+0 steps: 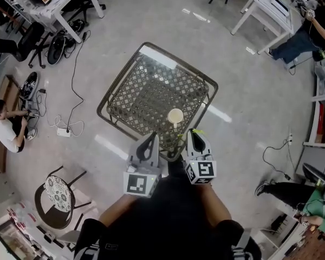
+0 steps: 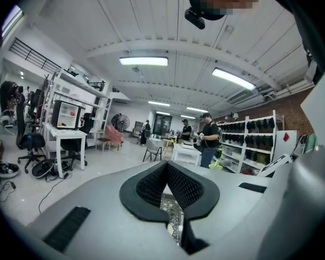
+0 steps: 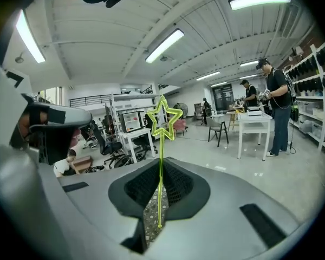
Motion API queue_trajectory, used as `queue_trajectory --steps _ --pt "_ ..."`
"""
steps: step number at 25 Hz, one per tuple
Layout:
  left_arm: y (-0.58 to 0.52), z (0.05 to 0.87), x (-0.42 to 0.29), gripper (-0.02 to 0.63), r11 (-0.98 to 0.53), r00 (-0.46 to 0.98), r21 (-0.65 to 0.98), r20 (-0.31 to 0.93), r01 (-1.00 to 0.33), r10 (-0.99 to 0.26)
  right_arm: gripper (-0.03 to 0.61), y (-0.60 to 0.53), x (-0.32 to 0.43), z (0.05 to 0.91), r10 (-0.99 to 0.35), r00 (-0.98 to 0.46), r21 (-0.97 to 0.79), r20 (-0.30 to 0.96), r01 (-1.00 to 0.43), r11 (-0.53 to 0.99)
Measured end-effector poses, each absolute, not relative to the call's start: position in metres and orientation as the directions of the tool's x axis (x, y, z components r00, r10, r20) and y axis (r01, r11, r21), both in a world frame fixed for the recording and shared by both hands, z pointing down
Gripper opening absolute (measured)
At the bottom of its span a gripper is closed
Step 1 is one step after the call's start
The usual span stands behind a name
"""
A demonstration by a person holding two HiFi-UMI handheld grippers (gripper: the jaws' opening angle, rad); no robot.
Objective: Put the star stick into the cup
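The cup (image 1: 175, 116) stands open-mouthed on the lattice table (image 1: 146, 91), close to the table's near edge, and everything else is placed from it. The right gripper (image 3: 161, 169) hangs just short of the cup and to its right, jaws pressed onto the thin shaft of the star stick (image 3: 162, 148). The stick's long axis runs straight out along the jaws, with the star end leading and the plain tail showing behind the pads. From the head view only a sliver of its yellow-green shows at that gripper's tip (image 1: 195, 137). The left gripper (image 2: 167, 167) sits on the cup's other side, also short of it, its jaws closed together with nothing between them. The right one looks slightly the nearer, and it carries the stick. The cup lies ahead and to its left, so the move likely turns on swinging that way and tipping the stick from lying forward to upright over the mouth.
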State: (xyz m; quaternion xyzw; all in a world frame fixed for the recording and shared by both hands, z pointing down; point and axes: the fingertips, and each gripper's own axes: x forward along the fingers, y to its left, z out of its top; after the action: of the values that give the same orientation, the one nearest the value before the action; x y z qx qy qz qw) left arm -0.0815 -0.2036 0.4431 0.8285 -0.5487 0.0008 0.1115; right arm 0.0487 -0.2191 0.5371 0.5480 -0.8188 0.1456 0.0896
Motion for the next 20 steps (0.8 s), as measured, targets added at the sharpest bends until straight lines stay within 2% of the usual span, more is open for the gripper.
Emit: queue_trajectory --steps 20 --pt "-0.266 0.471 -0.062 0.015 -0.352 0.39 0.203 0.193 -0.914 -0.9 0.02 -0.311 0.052 0.659 -0.81 -0.394 -0.178 0.434 -0.919 0.351"
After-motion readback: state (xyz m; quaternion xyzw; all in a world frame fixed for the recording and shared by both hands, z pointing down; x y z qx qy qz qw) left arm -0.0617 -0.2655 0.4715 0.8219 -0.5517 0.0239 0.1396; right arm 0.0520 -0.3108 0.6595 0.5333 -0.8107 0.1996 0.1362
